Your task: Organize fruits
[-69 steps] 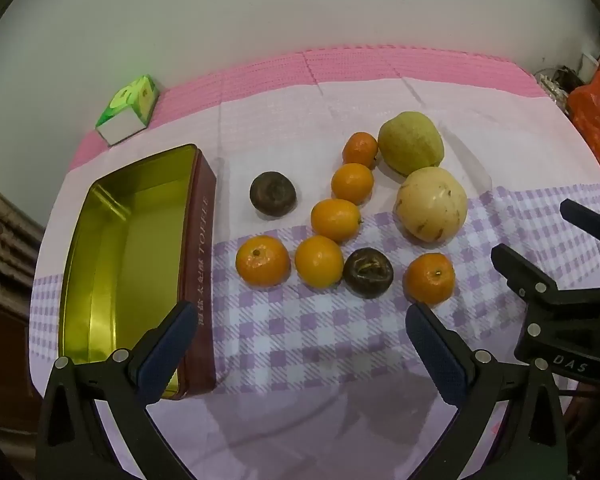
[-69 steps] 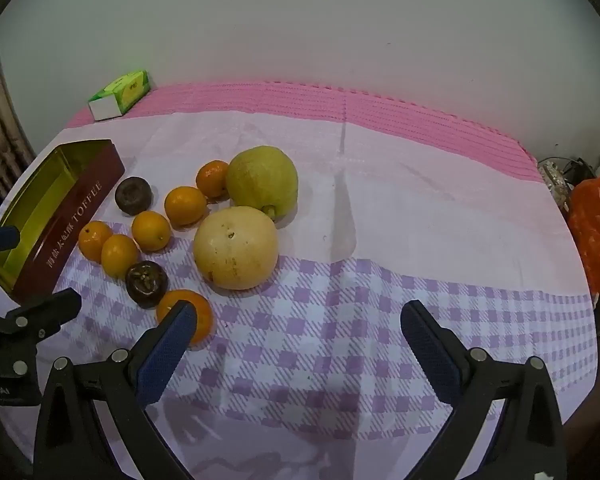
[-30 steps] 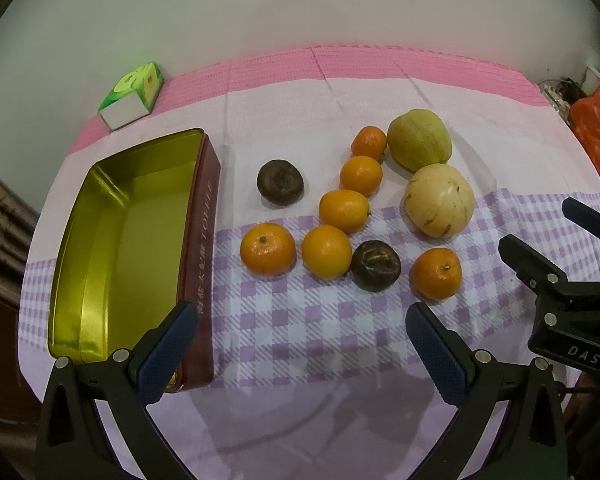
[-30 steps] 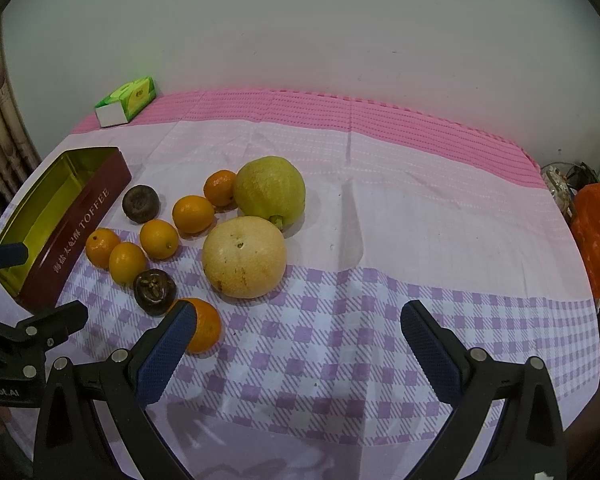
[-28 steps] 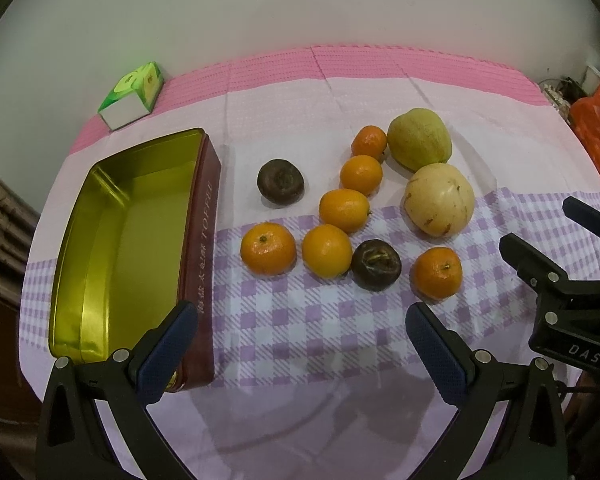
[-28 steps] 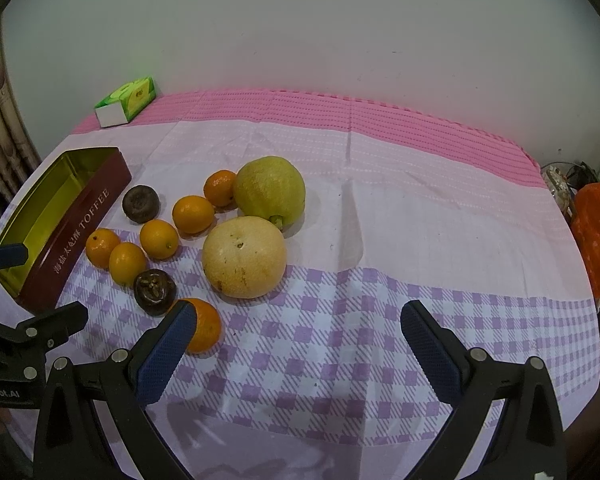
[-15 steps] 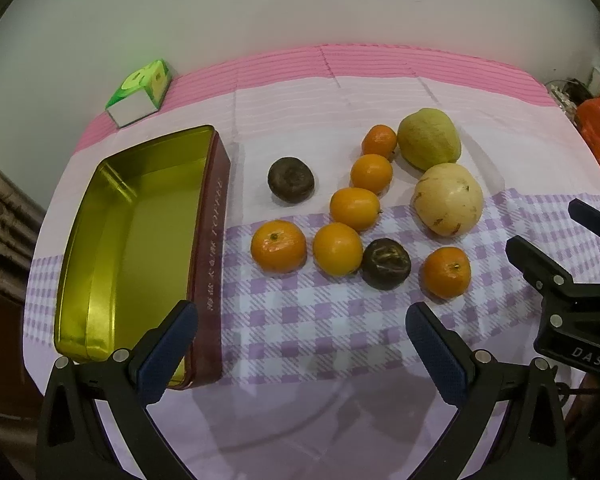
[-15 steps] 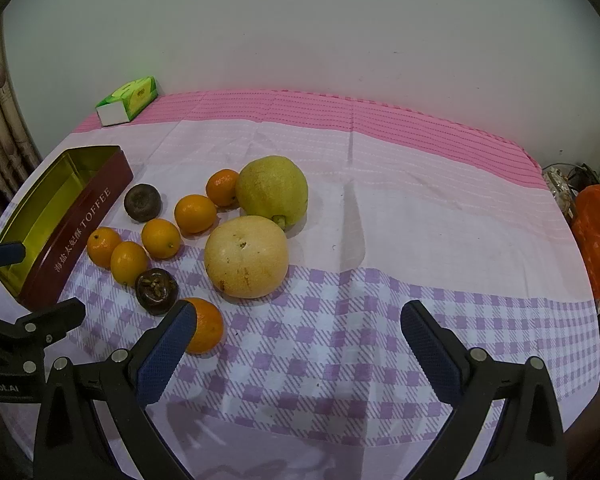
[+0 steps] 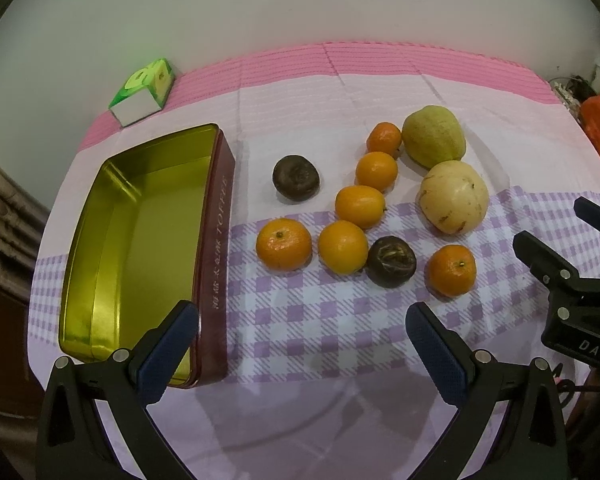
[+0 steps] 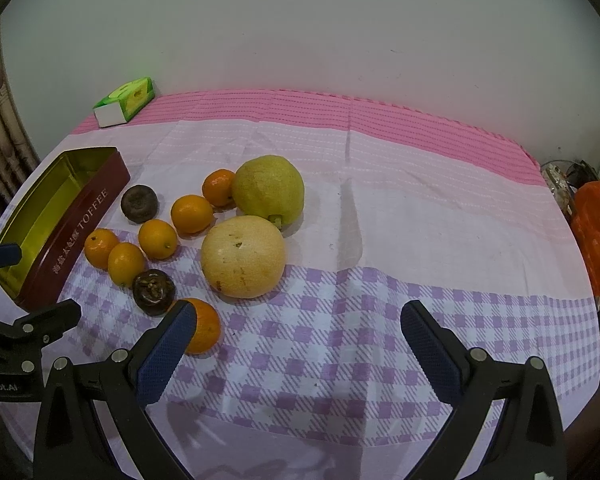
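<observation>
- Tin [image 9: 140, 240]: empty, far left on surface; long axis runs away from camera; left tool [image 9: 300, 344] nearer, its left finger over tin's near corner
- Fruit: all loose just right of tin; nearest orange [image 9: 284, 244] ahead of left tool, room around it
- Right tool [image 10: 296, 344]: agape, empty, like left; orange [image 10: 202, 330] by its left finger

A plain pale wall [image 10: 300, 32] is rising behind the table. A tablecloth [image 10: 380, 208], pink at the far edge and purple-checked near, is covering it. An orange bag [image 10: 598, 232] is sitting far right.
</observation>
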### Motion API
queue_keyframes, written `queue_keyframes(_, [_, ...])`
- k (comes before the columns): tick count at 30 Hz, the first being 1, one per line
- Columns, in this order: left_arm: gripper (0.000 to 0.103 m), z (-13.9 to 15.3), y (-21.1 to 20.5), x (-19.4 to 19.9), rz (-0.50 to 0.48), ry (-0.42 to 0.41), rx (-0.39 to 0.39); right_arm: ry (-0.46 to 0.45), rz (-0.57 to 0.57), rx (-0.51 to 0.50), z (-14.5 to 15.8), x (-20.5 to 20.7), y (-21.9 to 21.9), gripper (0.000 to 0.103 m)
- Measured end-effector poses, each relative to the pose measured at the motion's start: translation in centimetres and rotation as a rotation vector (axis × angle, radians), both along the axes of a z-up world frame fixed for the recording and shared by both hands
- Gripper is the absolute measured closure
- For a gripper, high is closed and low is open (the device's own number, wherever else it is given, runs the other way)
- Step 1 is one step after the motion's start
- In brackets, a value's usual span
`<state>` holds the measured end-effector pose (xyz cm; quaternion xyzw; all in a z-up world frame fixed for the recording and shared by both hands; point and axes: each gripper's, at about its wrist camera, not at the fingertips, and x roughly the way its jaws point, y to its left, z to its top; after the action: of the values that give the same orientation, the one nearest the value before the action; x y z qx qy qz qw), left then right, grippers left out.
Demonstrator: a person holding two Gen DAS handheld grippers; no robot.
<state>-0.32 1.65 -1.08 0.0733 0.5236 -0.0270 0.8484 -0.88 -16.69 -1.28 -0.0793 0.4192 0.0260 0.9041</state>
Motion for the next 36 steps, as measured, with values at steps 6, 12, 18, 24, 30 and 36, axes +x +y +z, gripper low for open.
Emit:
queue_keyframes(6, [0.000, -0.1, -0.1, 0.0, 0.003, 0.006, 0.005, 0.005, -0.009, 0.004, -0.1, 0.2, -0.2, 0.001])
queue_keyframes(12, [0.000, -0.2, 0.1, 0.1, 0.003, 0.014, 0.007, 0.005, -0.009, 0.005, -0.1, 0.2, -0.3, 0.001])
queue_keyframes(18, [0.000, -0.3, 0.1, 0.1, 0.001, 0.017, 0.006, 0.005, -0.010, 0.004, -0.1, 0.2, -0.3, 0.001])
queue_keyframes(24, [0.000, -0.5, 0.1, 0.2, 0.001, 0.027, 0.004, 0.009, -0.021, 0.009, -0.4, 0.3, -0.6, 0.001])
queue_keyframes(30, [0.000, -0.5, -0.2, 0.5, -0.009, 0.031, -0.016, 0.018, -0.048, 0.014, -0.4, 0.4, -1.3, 0.002])
queue_keyframes(36, [0.000, -0.1, -1.0, 1.1, -0.041, 0.027, -0.045, 0.030, -0.175, 0.018, -0.2, 1.0, -3.7, 0.002])
